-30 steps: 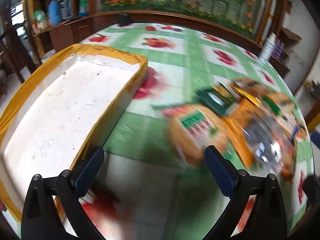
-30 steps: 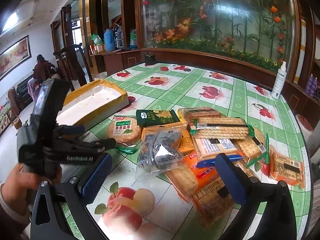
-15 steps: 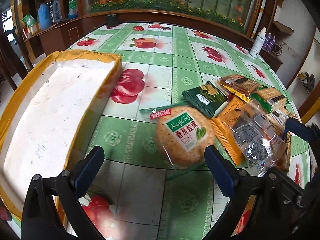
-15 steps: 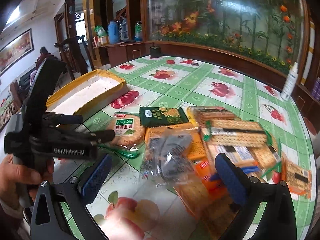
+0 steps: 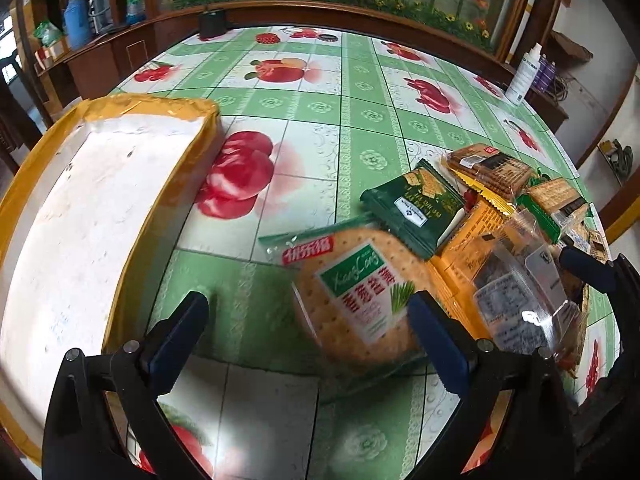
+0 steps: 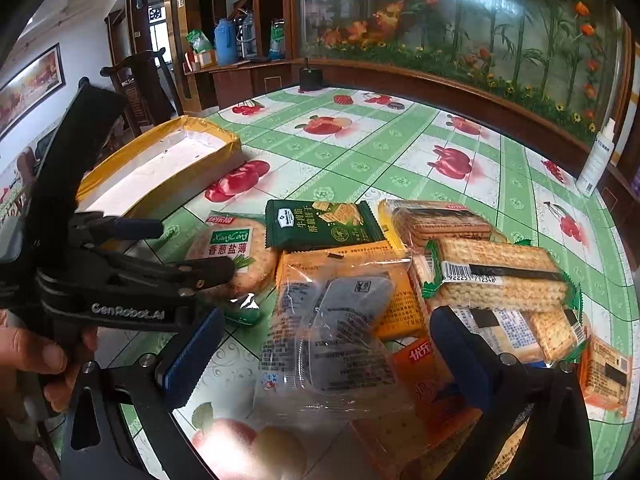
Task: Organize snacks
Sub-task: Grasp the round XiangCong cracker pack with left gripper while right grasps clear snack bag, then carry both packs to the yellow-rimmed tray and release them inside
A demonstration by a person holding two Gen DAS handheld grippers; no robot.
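Two grippers: both spread wide, neither pinching anything.
Landmark: tray, yellow-rimmed, white floor, nothing in it, on the tablecloth.
Left gripper: low, just right of the tray; its right finger overlaps the round cracker pack, the left finger is over bare cloth.
Round pack: snack nearest the tray, flat, one edge tucked under the green pack.
Right gripper: further right of the tray, over the clear packet lying on the orange pack.
Pile: remaining snacks lie right of the tray, overlapping, well apart from it.
Step, as judged: left gripper lining up on the round pack.
Advice: shift right until the pack sits centred between the fingers, lower until they straddle its rim, close gently since crackers break, then lift clear of the green pack before carrying to the tray.
Risk: glossy wrapper may slip.
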